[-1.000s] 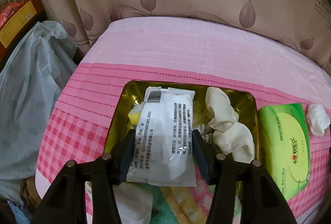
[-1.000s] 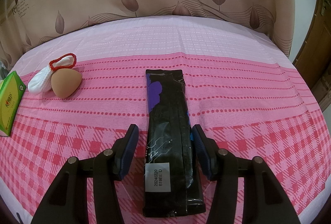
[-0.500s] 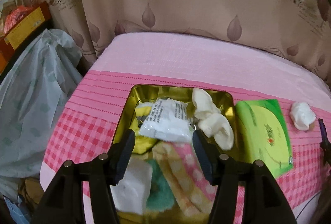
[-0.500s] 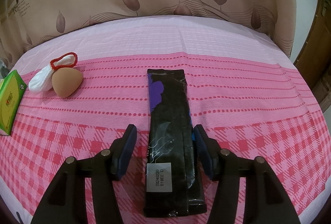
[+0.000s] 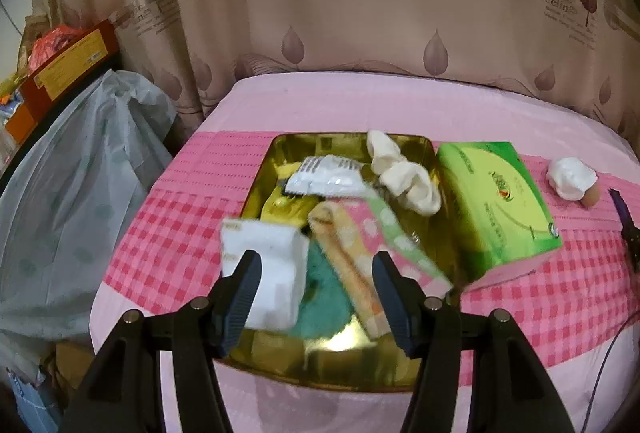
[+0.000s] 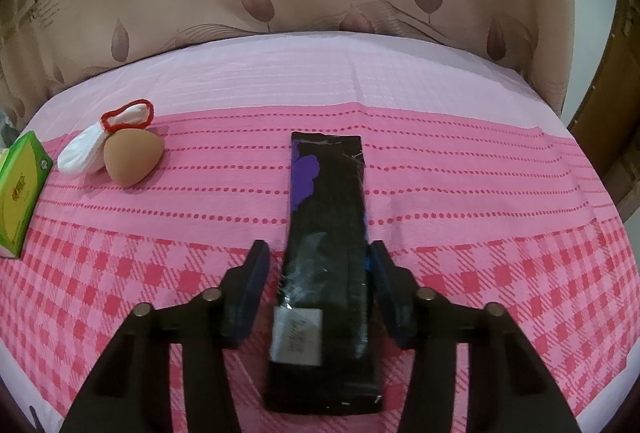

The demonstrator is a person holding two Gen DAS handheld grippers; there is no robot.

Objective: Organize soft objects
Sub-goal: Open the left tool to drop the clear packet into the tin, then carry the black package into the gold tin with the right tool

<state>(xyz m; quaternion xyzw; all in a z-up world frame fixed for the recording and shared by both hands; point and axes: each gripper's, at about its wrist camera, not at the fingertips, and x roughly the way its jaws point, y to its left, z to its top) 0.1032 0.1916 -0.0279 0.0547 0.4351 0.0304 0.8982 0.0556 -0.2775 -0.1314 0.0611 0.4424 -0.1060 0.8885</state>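
Gold metal tin (image 5: pixel 262 173): holds a crinkled white sachet (image 5: pixel 328 179), cream socks (image 5: pixel 404 177), folded towels (image 5: pixel 352 245). Left gripper (image 5: pixel 316 281), spread and empty, has drawn back since releasing the sachet. Right gripper (image 6: pixel 318 273) is closing around a glossy black oblong packet (image 6: pixel 328 209) lying on the pink cloth (image 6: pixel 480 193).

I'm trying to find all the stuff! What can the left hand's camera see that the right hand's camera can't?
Only the left wrist view shows the gold tin with the cream socks, the white packet and towels inside, plus the open, empty left gripper over it.

Only the right wrist view shows the right gripper, its jaws closing around the black package, which lies between them.

Both show the green tissue box, the white sock, the tan sponge and the pink cloth.
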